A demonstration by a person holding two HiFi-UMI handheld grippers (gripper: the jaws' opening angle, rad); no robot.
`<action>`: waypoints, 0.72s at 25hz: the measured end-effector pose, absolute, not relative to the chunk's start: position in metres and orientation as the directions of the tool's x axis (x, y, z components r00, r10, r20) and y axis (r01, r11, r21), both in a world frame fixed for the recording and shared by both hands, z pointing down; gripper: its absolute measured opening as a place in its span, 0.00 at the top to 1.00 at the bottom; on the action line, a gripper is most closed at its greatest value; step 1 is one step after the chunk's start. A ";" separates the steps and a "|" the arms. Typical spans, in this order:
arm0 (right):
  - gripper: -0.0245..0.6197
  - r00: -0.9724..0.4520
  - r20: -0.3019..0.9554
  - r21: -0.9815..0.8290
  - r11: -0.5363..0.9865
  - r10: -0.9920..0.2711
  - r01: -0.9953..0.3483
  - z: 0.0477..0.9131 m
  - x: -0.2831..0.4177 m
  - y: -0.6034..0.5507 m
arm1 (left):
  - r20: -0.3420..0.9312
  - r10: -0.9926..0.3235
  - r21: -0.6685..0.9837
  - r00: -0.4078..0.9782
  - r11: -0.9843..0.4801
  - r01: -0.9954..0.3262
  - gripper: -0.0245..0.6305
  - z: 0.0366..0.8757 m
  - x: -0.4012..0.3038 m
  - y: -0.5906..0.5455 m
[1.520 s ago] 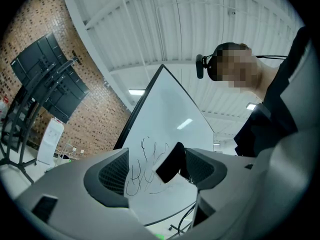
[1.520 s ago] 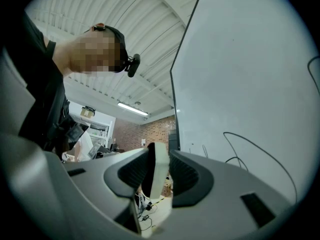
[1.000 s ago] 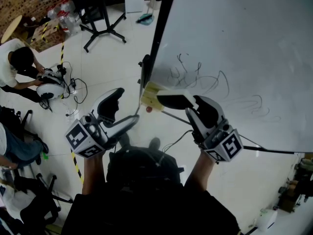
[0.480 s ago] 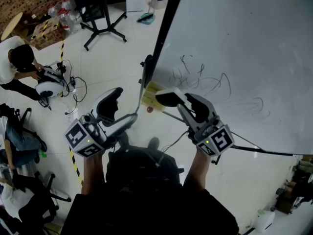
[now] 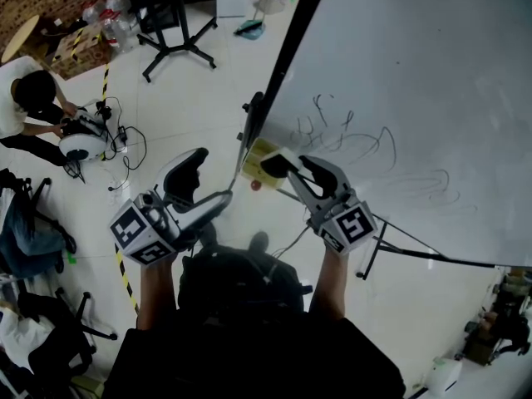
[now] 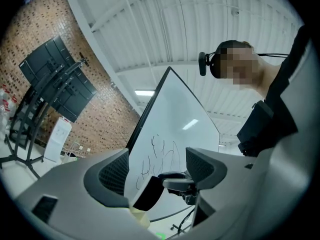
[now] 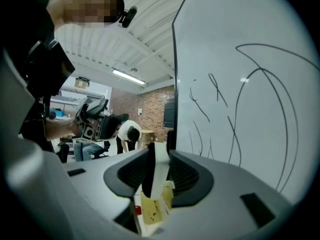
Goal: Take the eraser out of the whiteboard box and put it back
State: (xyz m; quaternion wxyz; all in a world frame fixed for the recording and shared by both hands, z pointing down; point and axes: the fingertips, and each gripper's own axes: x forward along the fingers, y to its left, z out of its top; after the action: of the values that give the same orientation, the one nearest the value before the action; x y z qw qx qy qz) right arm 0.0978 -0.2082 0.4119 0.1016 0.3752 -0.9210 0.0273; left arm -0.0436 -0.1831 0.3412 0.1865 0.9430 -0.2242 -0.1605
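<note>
My right gripper is shut on the eraser, a flat block with a black face and a white face. It holds the eraser right over the yellow whiteboard box, which hangs at the whiteboard's lower left corner. In the right gripper view the eraser stands on edge between the pads, with the box just below. My left gripper hovers open and empty to the left of the box. Between its jaws, the left gripper view shows the eraser and the box.
The whiteboard bears black scribbles, and its stand's legs reach across the floor. A person crouches at far left over a white device with cables. A black stand is at the back, and chairs are on the left.
My right gripper has carried the eraser down and to the left, from beside the scribbles to just over the yellow box. The left gripper has stayed put.
</note>
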 end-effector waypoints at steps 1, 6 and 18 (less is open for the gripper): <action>0.73 -0.695 0.219 0.028 0.716 -0.685 -0.697 0.416 0.096 -0.209 | -0.216 -0.484 0.426 0.848 -0.828 -0.364 0.43 0.342 -0.044 -0.183; 0.73 -0.691 0.259 0.032 0.721 -0.675 -0.692 0.438 0.088 -0.216 | -0.204 -0.489 0.438 0.848 -0.820 -0.368 0.43 0.346 -0.048 -0.184; 0.73 -0.689 0.319 0.056 0.739 -0.650 -0.671 0.483 0.075 -0.223 | -0.192 -0.500 0.448 0.845 -0.810 -0.378 0.43 0.353 -0.056 -0.186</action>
State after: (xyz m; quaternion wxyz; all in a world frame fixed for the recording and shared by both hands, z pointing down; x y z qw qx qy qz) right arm 0.0747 -0.2232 0.4833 0.1611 0.3596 -0.9185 0.0326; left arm -0.0559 -0.1857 0.3532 0.2009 0.9391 -0.2337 -0.1520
